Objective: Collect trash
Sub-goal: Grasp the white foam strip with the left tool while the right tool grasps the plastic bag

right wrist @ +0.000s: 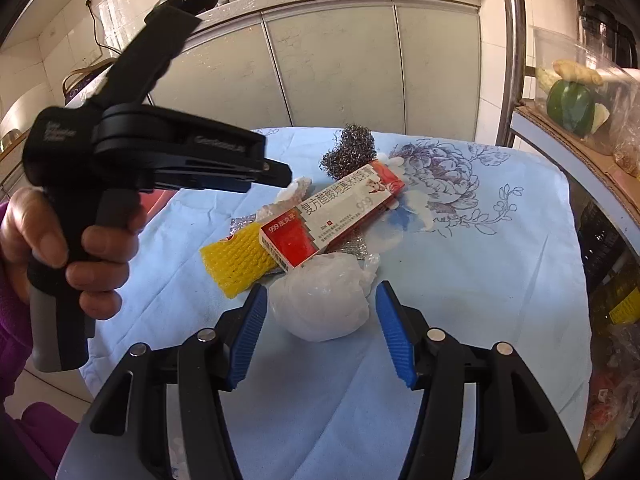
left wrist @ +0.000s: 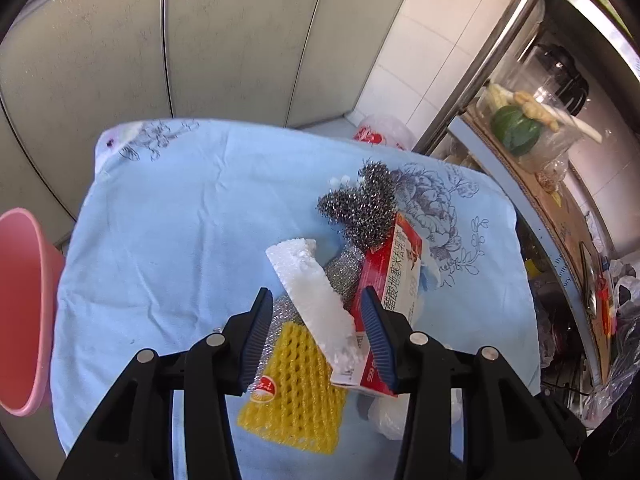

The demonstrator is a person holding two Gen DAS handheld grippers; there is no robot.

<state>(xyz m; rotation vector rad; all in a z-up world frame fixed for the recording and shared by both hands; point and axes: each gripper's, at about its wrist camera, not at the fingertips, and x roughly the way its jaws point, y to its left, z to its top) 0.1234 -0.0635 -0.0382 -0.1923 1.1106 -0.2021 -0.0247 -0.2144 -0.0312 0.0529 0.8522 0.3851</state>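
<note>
A pile of trash lies on the light-blue flowered cloth [left wrist: 180,240]: a steel-wool scourer [left wrist: 360,208] [right wrist: 352,152], a red-and-white carton [left wrist: 394,276] [right wrist: 332,216], a yellow foam net [left wrist: 296,392] [right wrist: 236,260], a white foam strip [left wrist: 316,308] and a crumpled white plastic bag [right wrist: 320,304]. My left gripper [left wrist: 316,294] hangs over the pile, open, with the foam strip and the carton's end between its blue pads. A hand holds that left gripper [right wrist: 282,174]. My right gripper [right wrist: 320,290] is open and straddles the plastic bag with small gaps on both sides.
A pink bin [left wrist: 24,304] stands at the table's left edge. Grey cabinet doors [left wrist: 240,40] rise behind the table. A metal-framed shelf [left wrist: 532,184] with vegetables, a glass jug and bags crowds the right side. A red-printed plastic bag [left wrist: 380,132] lies beyond the far corner.
</note>
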